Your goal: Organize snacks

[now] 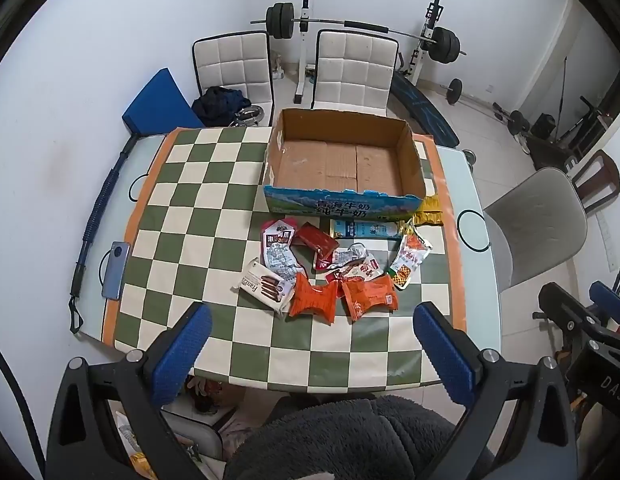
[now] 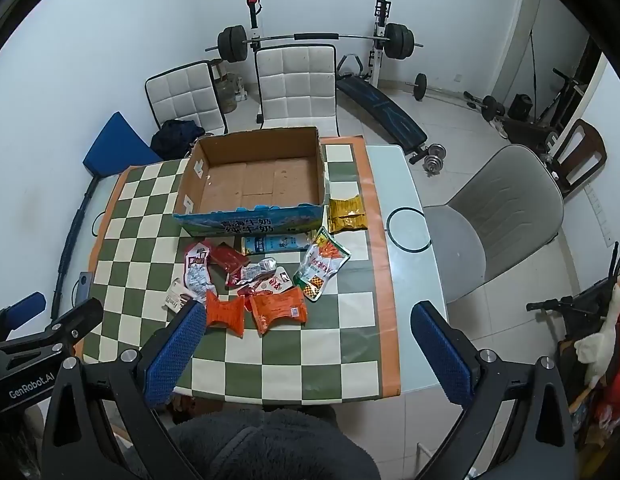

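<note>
Nothing is yet packed: the snack packets (image 1: pixel 330 268) are heaped on the checked cloth (image 1: pixel 189 208) before the empty cardboard box (image 1: pixel 342 160). Both the left gripper (image 1: pixel 312 322) and the right gripper (image 2: pixel 307 320) are held wide, empty, above the table's near edge. Next, probably, one packet must be reached and pinched.

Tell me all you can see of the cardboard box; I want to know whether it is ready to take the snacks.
The cardboard box is an open-topped, shallow brown corrugated carton standing upright on the checkered cloth at the table's far side. Its near outer wall is printed blue with white Chinese characters, and that wall's top edge is torn ragged. Inside, only the bare floor flaps show. A long blue-and-white packet lies along its near wall; whether they touch is unclear.
</note>
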Tool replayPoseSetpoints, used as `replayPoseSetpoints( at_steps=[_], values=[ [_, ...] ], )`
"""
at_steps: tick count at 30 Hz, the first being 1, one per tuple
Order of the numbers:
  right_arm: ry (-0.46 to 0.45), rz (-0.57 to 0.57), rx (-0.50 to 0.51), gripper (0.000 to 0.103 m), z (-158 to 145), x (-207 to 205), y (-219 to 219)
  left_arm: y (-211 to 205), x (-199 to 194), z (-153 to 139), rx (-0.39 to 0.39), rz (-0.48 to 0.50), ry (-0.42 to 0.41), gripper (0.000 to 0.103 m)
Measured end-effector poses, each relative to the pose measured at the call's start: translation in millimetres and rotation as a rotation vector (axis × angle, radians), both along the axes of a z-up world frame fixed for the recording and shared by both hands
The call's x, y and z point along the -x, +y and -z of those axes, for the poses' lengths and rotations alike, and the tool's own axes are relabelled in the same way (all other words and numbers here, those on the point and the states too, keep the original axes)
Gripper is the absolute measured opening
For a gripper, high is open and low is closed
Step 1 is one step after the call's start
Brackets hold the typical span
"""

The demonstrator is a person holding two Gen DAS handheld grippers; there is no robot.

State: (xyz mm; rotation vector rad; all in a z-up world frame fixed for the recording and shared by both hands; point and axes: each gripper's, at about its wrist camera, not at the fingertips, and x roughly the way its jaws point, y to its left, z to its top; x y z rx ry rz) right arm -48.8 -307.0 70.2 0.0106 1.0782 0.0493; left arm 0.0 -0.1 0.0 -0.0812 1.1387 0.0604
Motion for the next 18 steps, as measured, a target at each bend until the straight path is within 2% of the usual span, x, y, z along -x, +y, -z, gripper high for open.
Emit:
replayPoseSetpoints(
  at_steps=[18],
  values=[
    [0.012, -0.012, -0.009, 0.103, 7.0, 0.9, 1.5, 1.5, -2.5, 4.2, 0.012, 0.007, 0.008, 0.103]
  ],
)
